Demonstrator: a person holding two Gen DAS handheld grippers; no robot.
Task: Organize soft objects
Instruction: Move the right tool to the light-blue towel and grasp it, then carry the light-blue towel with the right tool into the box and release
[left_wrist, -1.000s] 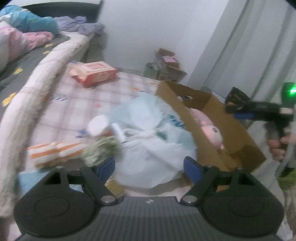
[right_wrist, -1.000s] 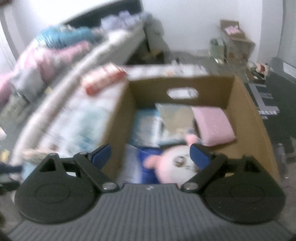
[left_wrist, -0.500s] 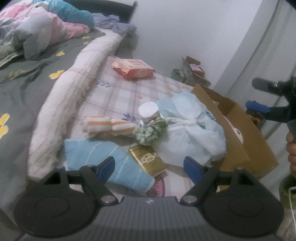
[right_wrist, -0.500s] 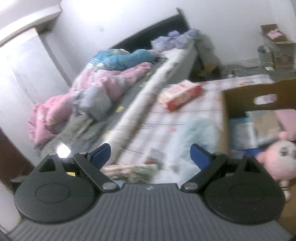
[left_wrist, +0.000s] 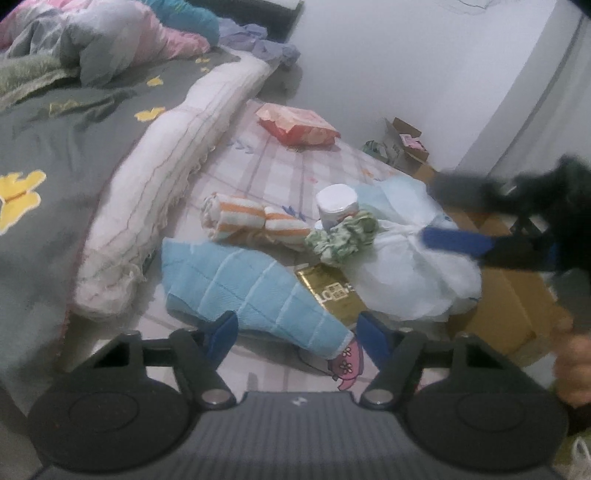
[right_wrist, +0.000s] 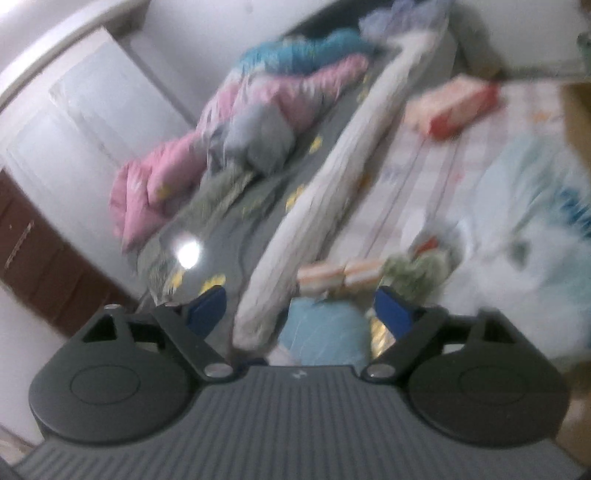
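Note:
On the checked mat lie a light blue plush cloth (left_wrist: 251, 295), a rolled orange-striped towel (left_wrist: 251, 221), a green scrunchie (left_wrist: 343, 236) and a tied white plastic bag (left_wrist: 410, 273). A cardboard box (left_wrist: 509, 306) stands at the right. My left gripper (left_wrist: 295, 332) is open and empty, just above the blue cloth's near end. My right gripper (right_wrist: 299, 310) is open and empty; in the left wrist view its blurred fingers (left_wrist: 458, 240) hang over the bag. The right wrist view shows the blue cloth (right_wrist: 325, 332), towel (right_wrist: 340, 277) and scrunchie (right_wrist: 413, 273).
A white-lidded jar (left_wrist: 338, 206) and a gold flat packet (left_wrist: 332, 291) lie among the soft things. A red wipes pack (left_wrist: 295, 123) sits farther back. A long pale bolster (left_wrist: 166, 184) edges the bed (left_wrist: 55, 147) on the left. Small boxes (left_wrist: 402, 144) stand by the wall.
My left gripper moved closer to the blue cloth. My right gripper swung left from the box, now over the bag and pointing toward the cloth and towel.

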